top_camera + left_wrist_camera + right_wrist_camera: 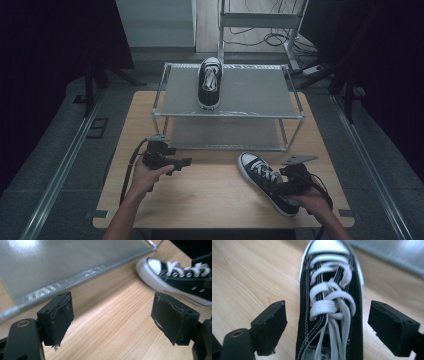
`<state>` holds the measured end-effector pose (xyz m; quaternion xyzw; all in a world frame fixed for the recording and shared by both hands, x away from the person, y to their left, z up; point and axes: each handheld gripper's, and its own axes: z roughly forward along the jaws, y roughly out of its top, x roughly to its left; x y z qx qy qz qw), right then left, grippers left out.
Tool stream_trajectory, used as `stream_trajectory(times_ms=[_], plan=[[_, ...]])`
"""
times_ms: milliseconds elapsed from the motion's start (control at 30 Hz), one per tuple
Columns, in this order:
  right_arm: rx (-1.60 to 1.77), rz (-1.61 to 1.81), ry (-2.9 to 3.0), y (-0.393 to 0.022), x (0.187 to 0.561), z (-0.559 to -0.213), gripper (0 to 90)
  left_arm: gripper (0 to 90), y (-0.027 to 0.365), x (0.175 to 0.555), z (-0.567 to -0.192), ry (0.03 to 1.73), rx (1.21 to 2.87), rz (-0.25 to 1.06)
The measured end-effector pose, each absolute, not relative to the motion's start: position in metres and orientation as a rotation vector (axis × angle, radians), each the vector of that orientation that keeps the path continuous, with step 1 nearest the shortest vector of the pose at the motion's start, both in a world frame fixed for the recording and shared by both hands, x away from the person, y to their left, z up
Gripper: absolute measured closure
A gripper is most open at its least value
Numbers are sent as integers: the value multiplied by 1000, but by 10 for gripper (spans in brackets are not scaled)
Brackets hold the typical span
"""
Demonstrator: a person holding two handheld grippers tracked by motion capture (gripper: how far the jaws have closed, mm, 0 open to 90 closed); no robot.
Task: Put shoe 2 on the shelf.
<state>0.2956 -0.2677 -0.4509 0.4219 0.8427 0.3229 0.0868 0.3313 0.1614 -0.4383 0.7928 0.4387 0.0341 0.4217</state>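
A black canvas sneaker [267,182] with white laces and white toe cap lies on the wooden table [210,195] at the front right, toe toward the rack. My right gripper [286,187] straddles its laced middle [329,305]; the jaws stand wide on either side and neither pad touches the shoe. A second matching sneaker [209,82] stands on the top shelf of the grey two-shelf rack [280,97]. My left gripper [180,164] hovers low over bare wood in front of the rack's left corner, open with nothing between its pads [60,317]; the table sneaker [180,280] lies off to its right.
The rack's lower shelf [225,134] holds nothing. Its front rail [75,280] lies close ahead of the left jaws. Bare wood stretches between the two hands. Dark floor and a metal frame with cables [260,30] lie beyond the table.
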Motion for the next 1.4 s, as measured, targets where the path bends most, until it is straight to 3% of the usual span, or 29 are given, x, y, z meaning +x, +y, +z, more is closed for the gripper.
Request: stream_trajectory(times_ms=[700,1167,1400], plan=[[1299,505,2711,-239,324,-470,69,185,160,328,-471,1147,1945,19],[1284,441,2737,-237,326,-476,149,187,164,325,-479,1175,1946,5],[1235,530,2719,-239,321,-451,154,189,166,324,-482,1185,1937,0]])
